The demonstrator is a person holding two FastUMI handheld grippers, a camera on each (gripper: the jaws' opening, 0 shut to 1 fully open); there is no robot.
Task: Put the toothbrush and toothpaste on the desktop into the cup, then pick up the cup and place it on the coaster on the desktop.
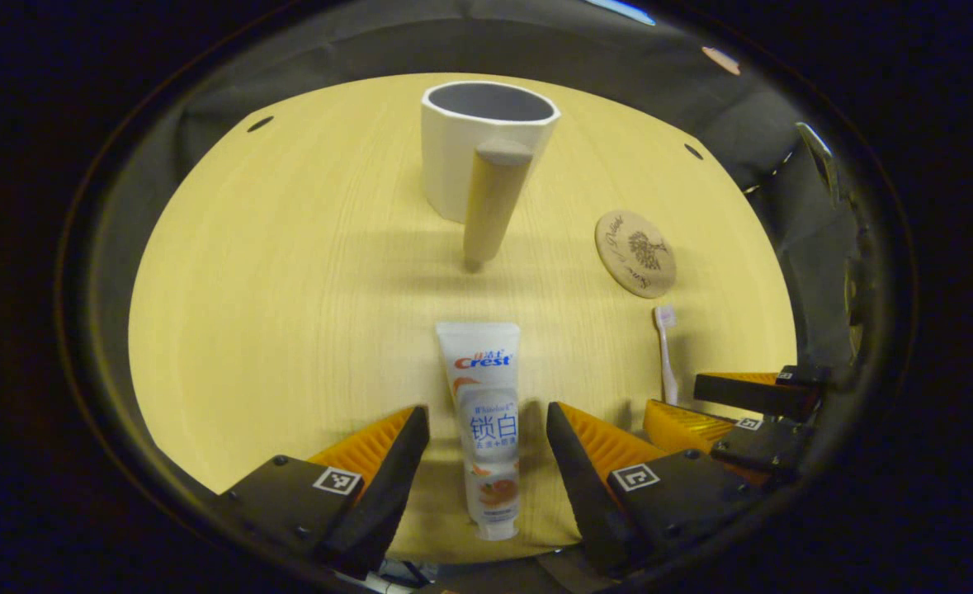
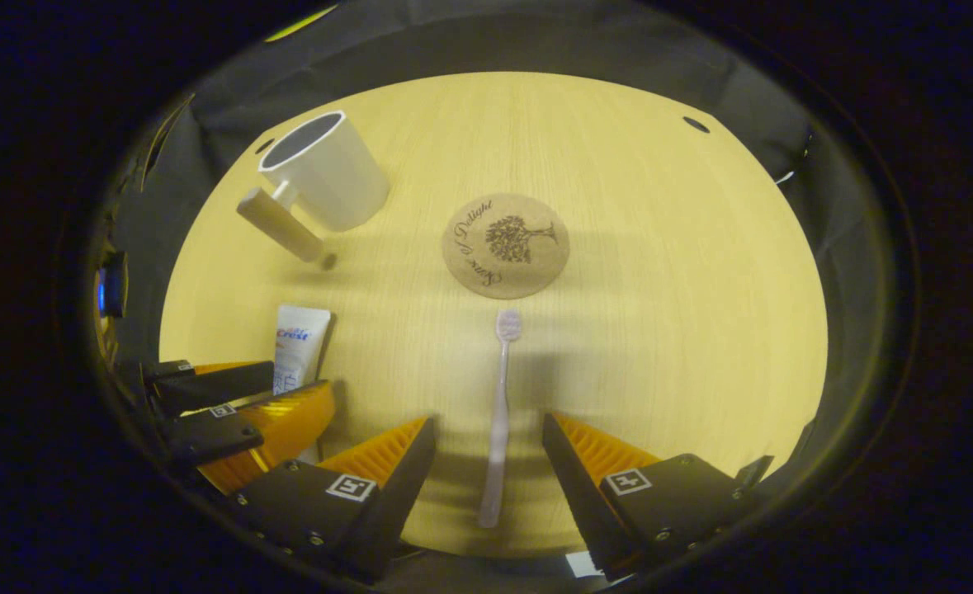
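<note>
**Both grippers open over toothpaste and toothbrush; cup held nothing**

The cup [image 1: 486, 148] stood upright on the desktop [image 1: 288, 289], its inside bare as far as you could see, its wooden handle [image 1: 494, 206] pointing toward you. The toothpaste [image 1: 486, 421] lay flat at 6 o'clock from it, between the spread fingers of your left gripper [image 1: 486, 450], untouched. The coaster [image 2: 505, 245] sat at 4 o'clock from the cup, bare. The toothbrush [image 2: 498, 412] lay just below the coaster, bristles toward it, between the parted fingers of your right gripper [image 2: 488, 454], no contact.
</note>
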